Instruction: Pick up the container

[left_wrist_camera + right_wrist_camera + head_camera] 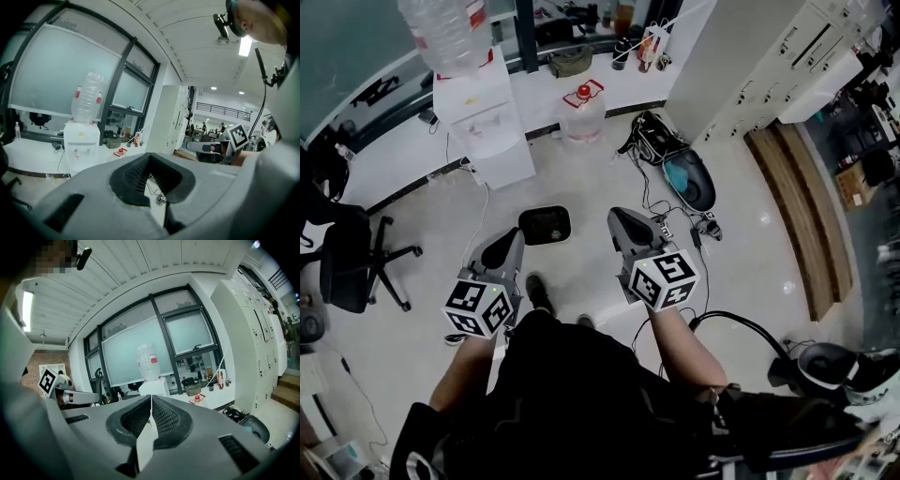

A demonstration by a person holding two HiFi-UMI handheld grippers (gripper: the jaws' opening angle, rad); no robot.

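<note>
Left gripper (500, 251), jaws closed flat together, nothing clamped; right gripper (624, 226), likewise closed and empty, alongside the left above the pale floor (750, 234). Container (545, 225): shallow, rounded-rectangular, dark inside with a pale rim, lying flat on the floor just ahead of the tips, between the two grippers in the head view, touching neither. Beyond: white water dispenser (483, 122) with upturned bottle, clear jug (581, 114) with red cap near it, black office chair (352, 258) at left, white lockers (750, 56) at right.
</note>
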